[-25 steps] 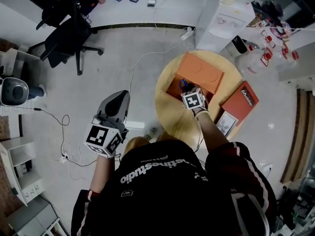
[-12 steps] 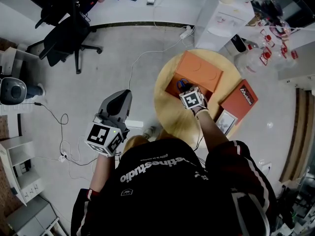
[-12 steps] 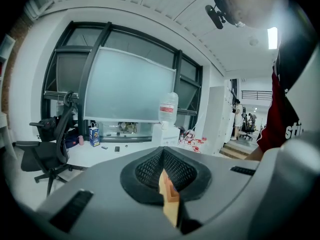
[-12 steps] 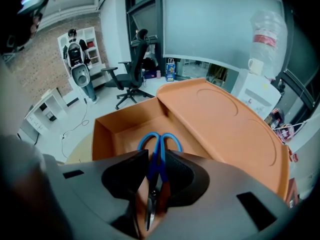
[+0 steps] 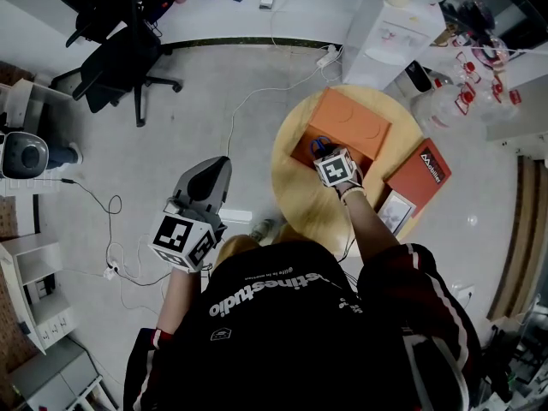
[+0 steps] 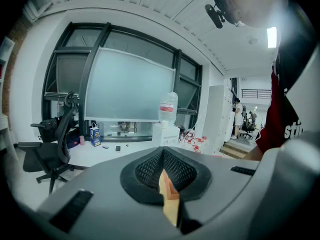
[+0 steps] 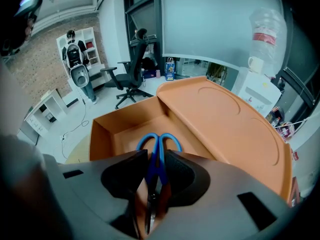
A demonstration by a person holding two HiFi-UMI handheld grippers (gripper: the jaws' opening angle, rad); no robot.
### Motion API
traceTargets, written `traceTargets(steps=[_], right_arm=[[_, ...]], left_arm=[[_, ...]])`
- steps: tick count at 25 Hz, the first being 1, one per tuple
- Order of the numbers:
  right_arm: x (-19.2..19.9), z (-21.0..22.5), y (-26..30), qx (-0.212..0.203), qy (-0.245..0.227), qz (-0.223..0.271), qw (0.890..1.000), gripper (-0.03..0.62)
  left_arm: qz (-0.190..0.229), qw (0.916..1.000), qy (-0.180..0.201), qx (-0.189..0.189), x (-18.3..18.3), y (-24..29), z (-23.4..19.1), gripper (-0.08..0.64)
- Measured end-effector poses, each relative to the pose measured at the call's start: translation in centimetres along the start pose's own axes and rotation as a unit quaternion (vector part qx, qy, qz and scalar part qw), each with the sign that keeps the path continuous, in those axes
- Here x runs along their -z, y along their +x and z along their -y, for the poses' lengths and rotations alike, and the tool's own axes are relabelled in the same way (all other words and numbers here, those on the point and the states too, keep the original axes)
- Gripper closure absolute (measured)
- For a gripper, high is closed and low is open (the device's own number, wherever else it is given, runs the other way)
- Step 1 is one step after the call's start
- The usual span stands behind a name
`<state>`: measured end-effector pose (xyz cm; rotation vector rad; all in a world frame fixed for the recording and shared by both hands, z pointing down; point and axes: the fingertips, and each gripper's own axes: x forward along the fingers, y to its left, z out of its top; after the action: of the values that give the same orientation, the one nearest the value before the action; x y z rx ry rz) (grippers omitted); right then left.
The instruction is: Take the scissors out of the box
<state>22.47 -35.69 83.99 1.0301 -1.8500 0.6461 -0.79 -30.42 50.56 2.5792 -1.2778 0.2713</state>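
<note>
The right gripper (image 7: 155,159) points down into the orange cardboard box (image 7: 102,134). Its jaws have just been opening and do not press on the scissors (image 7: 159,143), which lie on the box floor with their slim shank between the ribbed black pads and their blue plastic loops ahead. The left gripper (image 6: 163,173), closed on nothing, hangs well away from the round wooden counter (image 5: 291,199). I judge that a pinch on that smooth, narrow shank could let the scissors pivot or slip, the dark blades snag a wall, or the light, unheld box lift with them.

Black shirt (image 5: 300,341) — white print, upside down, reads "stinestudio"; red box (image 5: 417,171) lettering unreadable.
</note>
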Motion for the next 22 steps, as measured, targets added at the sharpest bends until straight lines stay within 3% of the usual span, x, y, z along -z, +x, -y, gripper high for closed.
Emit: traceTargets(steps=[3, 7, 12, 18, 22], right_arm=[[-1.4, -0.1, -0.2, 0.007, -0.016, 0.015, 1.000, 0.459], [0.3, 0.2, 0.3, 0.001, 0.012, -0.018, 1.000, 0.468], [0.3, -0.4, 0.1, 0.000, 0.010, -0.016, 1.000, 0.476], [-0.6, 0.2, -2.1, 0.020, 0.013, 0.022, 0.999, 0.479], [-3.5, -0.7, -4.5, 0.026, -0.001, 0.067, 0.997, 0.479]], left_arm=[[-0.001, 1.0000, -0.001, -0.003, 0.1, -0.4, -0.1, 0.543], [0.000, 1.0000, -0.001, -0.007, 0.1, -0.8, -0.2, 0.543], [0.004, 1.0000, -0.004, -0.005, 0.1, -1.3, -1.0, 0.543], [0.017, 0.9998, 0.000, 0.011, -0.8, -1.5, -1.2, 0.543], [0.030, 0.9994, -0.004, 0.019, -1.6, -1.6, -2.1, 0.543]])
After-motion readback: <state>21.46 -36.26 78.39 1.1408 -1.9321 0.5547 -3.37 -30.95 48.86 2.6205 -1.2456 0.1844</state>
